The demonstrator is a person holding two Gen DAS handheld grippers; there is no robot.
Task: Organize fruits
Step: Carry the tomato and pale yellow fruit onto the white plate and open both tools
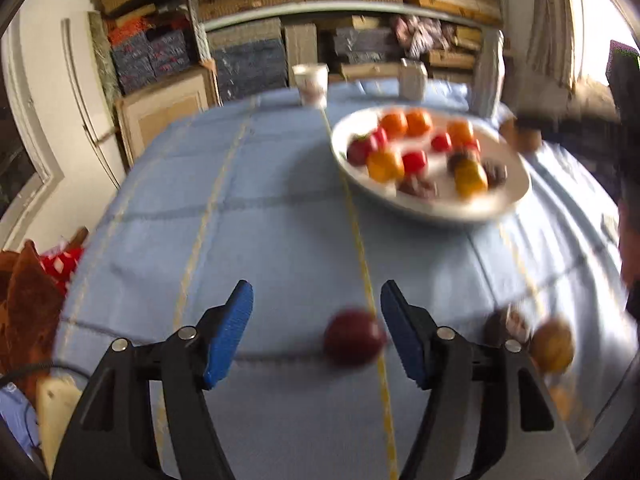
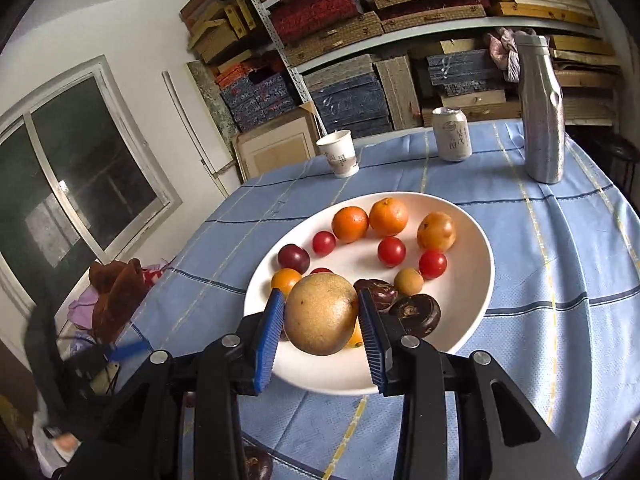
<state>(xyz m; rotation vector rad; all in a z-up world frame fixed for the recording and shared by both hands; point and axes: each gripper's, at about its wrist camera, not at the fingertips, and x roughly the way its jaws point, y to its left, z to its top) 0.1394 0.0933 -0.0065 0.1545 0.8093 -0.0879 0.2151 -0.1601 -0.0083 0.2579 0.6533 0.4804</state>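
My left wrist camera is looking low across the table (image 1: pixel 280 208) toward its far edge; my right is hovering close above the plate (image 2: pixel 476 240) (both are sharing it (image 1: pixel 516 196)).

A white drink can (image 2: pixel 451 133) standing on the worktop carries a round emblem and a column of dark characters, but they are too small and distorted to read. A white paper cup (image 2: pixel 339 153) near it shows small dark printed marks, also illegible. In the left wrist view everything is motion-blurred, so no text, brand or number can be made out anywhere.
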